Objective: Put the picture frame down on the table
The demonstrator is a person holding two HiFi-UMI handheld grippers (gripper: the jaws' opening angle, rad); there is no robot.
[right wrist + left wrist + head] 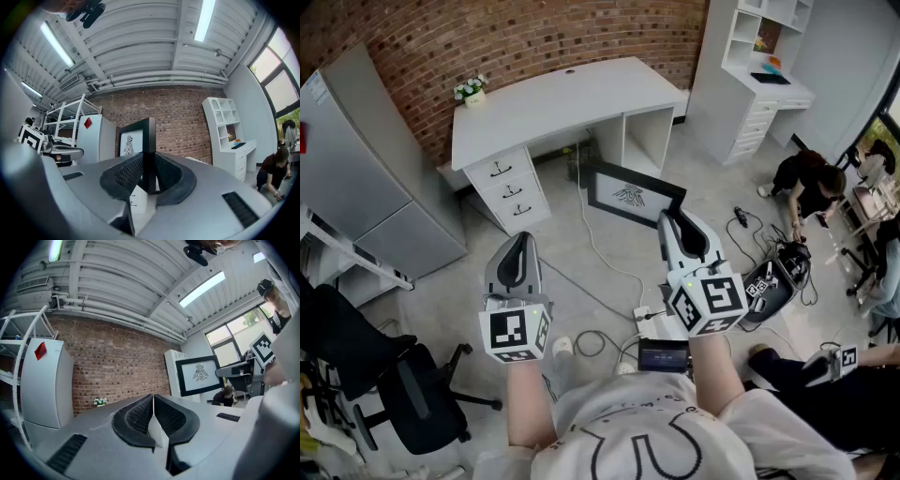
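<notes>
Brick wall (487,37), right tongs (668,223) clamping black rectangular picture frame (633,194), left tongs (523,238) closed, empty

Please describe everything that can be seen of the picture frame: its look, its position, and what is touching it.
The picture frame is a rectangle with a black border; the material cannot be told. Inside is a white sheet with a small dark drawing in its middle. It is off the table, held in the air in front of it, above the floor. The right gripper is shut on one edge; its fingers press both faces. Nothing else touches it.
</notes>
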